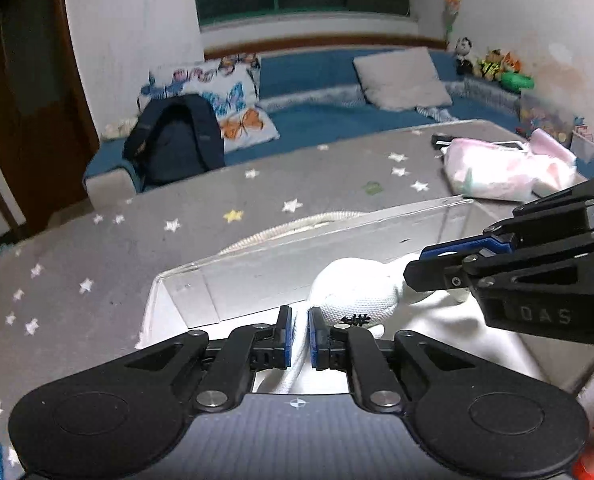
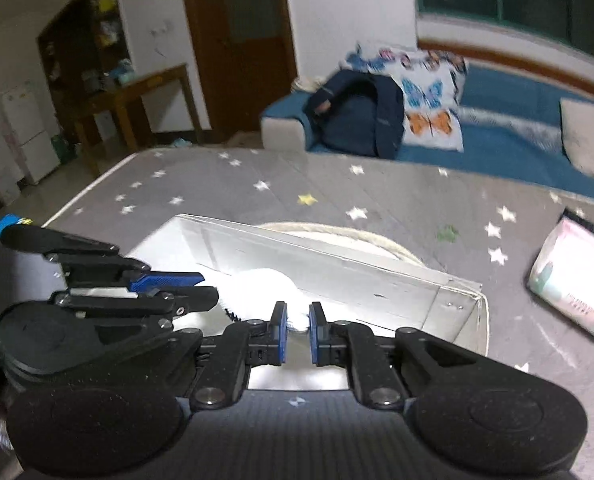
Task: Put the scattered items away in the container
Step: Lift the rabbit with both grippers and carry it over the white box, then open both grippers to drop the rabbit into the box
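Grippers both over clear acrylic box (image 1: pixel 297 240): left gripper (image 1: pixel 300 338) clamped on a white strap of the white plush toy (image 1: pixel 357 296), right gripper (image 2: pixel 297 330) pinched on another white bit of it. Toy sitting inside box, on grey star-print tablecloth (image 1: pixel 97 248); coiled white rope (image 1: pixel 289 226) just behind, pink tissue pack (image 1: pixel 505 172) further off.

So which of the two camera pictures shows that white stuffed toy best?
The left wrist view: the white stuffed toy shows its knitted head and black stitching inside the clear container. In the right wrist view the toy is a glaring white blob, partly hidden behind the grippers.
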